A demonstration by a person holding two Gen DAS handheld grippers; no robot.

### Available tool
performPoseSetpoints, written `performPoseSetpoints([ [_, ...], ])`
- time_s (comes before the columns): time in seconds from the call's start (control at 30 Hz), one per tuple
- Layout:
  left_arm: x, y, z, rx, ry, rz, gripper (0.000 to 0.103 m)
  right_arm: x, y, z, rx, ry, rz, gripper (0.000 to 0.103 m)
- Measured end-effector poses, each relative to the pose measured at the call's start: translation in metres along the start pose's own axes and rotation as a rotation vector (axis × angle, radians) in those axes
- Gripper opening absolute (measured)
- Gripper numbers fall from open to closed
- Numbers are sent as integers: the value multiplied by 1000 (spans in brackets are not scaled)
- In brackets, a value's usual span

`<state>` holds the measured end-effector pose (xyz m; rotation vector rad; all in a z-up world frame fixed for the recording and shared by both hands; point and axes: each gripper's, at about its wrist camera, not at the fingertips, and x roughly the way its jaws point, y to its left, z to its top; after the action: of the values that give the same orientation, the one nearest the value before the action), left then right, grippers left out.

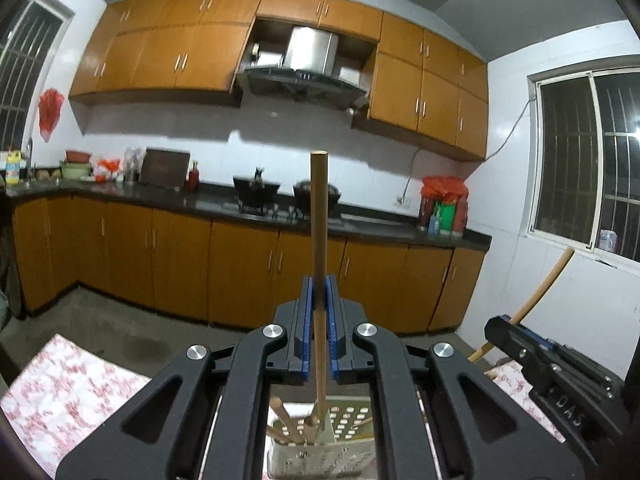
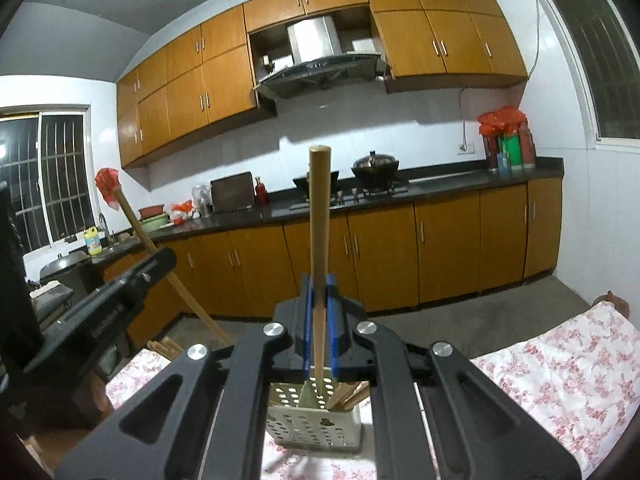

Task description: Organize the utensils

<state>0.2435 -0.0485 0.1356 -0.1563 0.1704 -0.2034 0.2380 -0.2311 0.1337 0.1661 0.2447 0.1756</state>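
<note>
My left gripper (image 1: 319, 292) is shut on a long wooden utensil handle (image 1: 319, 216) that stands upright, its lower end inside a perforated metal utensil holder (image 1: 344, 440) below the jaws. My right gripper (image 2: 319, 292) is shut on a second wooden handle (image 2: 319, 216), also upright over the same holder (image 2: 316, 420). Other wooden sticks (image 2: 348, 394) lean inside the holder. The right gripper with its handle shows at the right in the left wrist view (image 1: 536, 352); the left gripper shows at the left in the right wrist view (image 2: 104, 312).
The holder stands on a table with a pink floral cloth (image 2: 560, 372). Loose wooden sticks (image 2: 164, 347) lie at the table's far left edge. Behind are orange kitchen cabinets (image 1: 180, 264), a dark counter with pots (image 2: 376, 168) and a range hood (image 1: 304, 76).
</note>
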Motion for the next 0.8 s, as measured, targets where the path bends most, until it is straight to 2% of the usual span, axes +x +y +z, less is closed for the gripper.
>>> performPoseSetpoints([
  [0.13, 5, 7, -7, -24, 45, -8, 7, 6, 0, -7, 0, 29, 1, 10],
  [0.23, -1, 10, -5, -30, 45, -16, 10, -2, -3, -7, 9, 21, 0, 19],
  [0.3, -8, 10, -3, -26, 35, -17, 30, -8, -2, -5, 10, 9, -4, 24],
  [0.37, -19, 11, 1, -22, 7, -13, 41, -17, -4, -2, 9, -6, -10, 31],
  [0.4, -22, 11, 2, -20, 2, -13, 41, -23, -4, -1, 8, -15, -12, 33],
  [0.47, -34, 13, 5, -15, -6, -19, 45, -36, -6, -1, 8, -30, -19, 47],
  [0.53, -48, 15, 7, -7, -16, -16, 55, -50, -7, -3, 4, -43, -28, 58],
  [0.6, -63, 18, 6, 4, -30, -6, 72, -63, -8, -6, 2, -50, -40, 73],
  [0.67, -80, 21, 3, 20, -47, 6, 88, -78, -8, -12, -1, -59, -57, 93],
  [0.77, -115, 24, -6, 65, -84, 41, 101, -101, -6, -24, -23, -77, -97, 99],
  [0.8, -124, 24, -9, 80, -90, 53, 101, -109, -4, -30, -41, -77, -117, 99],
])
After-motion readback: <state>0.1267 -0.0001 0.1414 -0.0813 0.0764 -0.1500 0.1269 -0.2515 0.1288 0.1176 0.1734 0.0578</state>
